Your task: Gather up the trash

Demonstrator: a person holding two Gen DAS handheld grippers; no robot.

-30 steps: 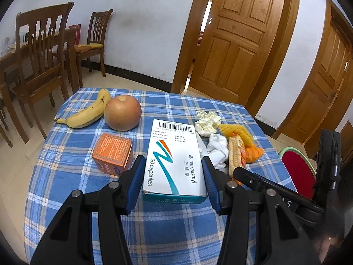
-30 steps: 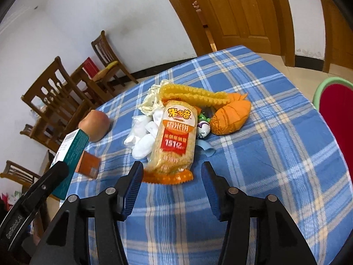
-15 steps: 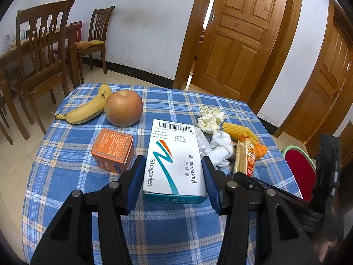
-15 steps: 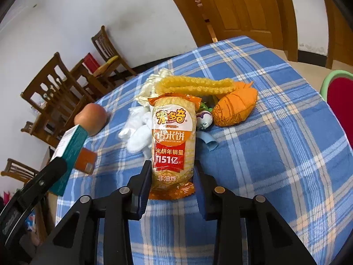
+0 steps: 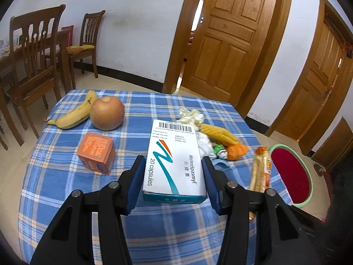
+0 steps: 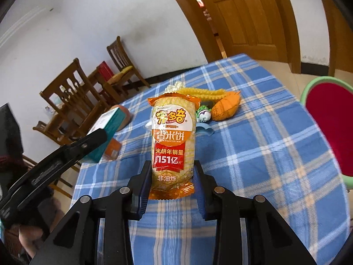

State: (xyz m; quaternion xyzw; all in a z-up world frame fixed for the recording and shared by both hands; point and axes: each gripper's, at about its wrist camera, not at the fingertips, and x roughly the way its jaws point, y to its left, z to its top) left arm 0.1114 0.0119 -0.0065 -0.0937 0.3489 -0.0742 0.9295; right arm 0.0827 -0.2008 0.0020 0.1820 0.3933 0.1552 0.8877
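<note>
The left gripper (image 5: 173, 176) clamps the medicine box (image 5: 174, 161); the right gripper (image 6: 172, 182) clamps the rice-cracker packet (image 6: 173, 145), both above the table (image 6: 264, 154).

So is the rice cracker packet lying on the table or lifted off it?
Lifted. The right gripper clamps the rice cracker packet at its lower end, its top raised above the tablecloth.

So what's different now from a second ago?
The right gripper closed on the orange rice-cracker packet and lifted it off the blue checked tablecloth. The left gripper still holds the white capsule box. The yellow banana and round apple haven't moved.
</note>
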